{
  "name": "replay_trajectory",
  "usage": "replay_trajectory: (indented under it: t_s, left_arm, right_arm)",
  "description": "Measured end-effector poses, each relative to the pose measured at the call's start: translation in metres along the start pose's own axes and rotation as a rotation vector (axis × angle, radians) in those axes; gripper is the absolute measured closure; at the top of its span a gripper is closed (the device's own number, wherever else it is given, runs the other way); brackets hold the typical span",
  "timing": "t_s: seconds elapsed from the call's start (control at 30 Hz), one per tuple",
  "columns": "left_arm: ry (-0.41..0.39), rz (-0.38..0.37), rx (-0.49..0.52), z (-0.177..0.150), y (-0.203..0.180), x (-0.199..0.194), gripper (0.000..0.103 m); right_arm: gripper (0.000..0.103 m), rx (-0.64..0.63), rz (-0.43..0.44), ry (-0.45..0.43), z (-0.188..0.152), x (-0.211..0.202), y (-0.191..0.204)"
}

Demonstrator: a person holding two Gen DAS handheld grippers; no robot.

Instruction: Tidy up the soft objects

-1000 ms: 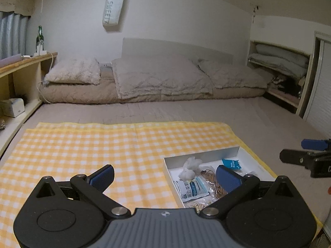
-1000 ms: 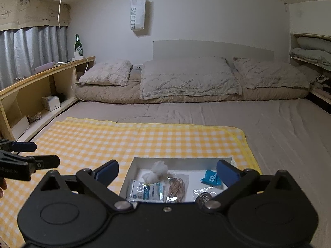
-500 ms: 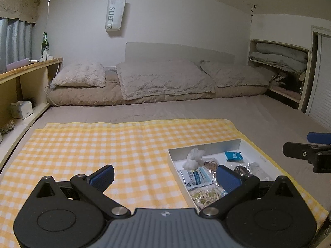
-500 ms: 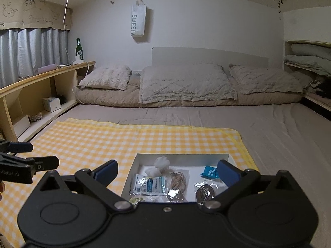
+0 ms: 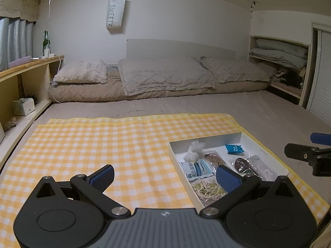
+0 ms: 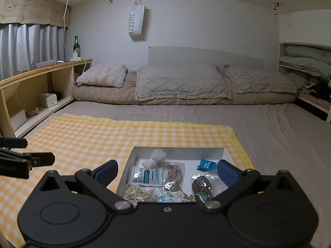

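White tray (image 6: 224, 152) sat on yellow check cloth (image 5: 103, 144) on the bed, near the cloth's right edge, w/ soft bits inside: white wad (image 6: 158, 156), blue-white sachet (image 6: 148, 175), rubber-band bags (image 6: 175, 174), small blue packet (image 6: 206, 164). Right claw (image 6: 166, 170) hung just above the tray, spread wide, empty. Left claw (image 5: 163, 175) was also spread, empty, over cloth beside the tray. Best approach, imo: drop straight onto one item, pinch mid-body, avoid snagging neighbouring bags.
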State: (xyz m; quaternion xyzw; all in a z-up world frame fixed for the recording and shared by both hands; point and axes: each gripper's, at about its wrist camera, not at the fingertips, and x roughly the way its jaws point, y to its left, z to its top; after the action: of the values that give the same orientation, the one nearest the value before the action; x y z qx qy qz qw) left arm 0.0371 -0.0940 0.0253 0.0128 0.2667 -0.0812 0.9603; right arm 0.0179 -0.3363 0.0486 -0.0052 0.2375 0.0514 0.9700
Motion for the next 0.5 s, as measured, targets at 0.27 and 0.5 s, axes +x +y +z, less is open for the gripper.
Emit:
replay_trajectory:
  t_s: [0.27, 0.5]
  left_arm:
    - [0.0, -0.005, -0.004, -0.0011, 0.0005, -0.0011, 0.0]
    - [-0.001, -0.007, -0.003, -0.0011, 0.0007, -0.0015, 0.0]
  right_arm:
    - [0.0, -0.012, 0.009, 0.001, -0.0014, -0.0002, 0.0006]
    - [0.0, -0.026, 0.006, 0.009, -0.0029, 0.0003, 0.0019]
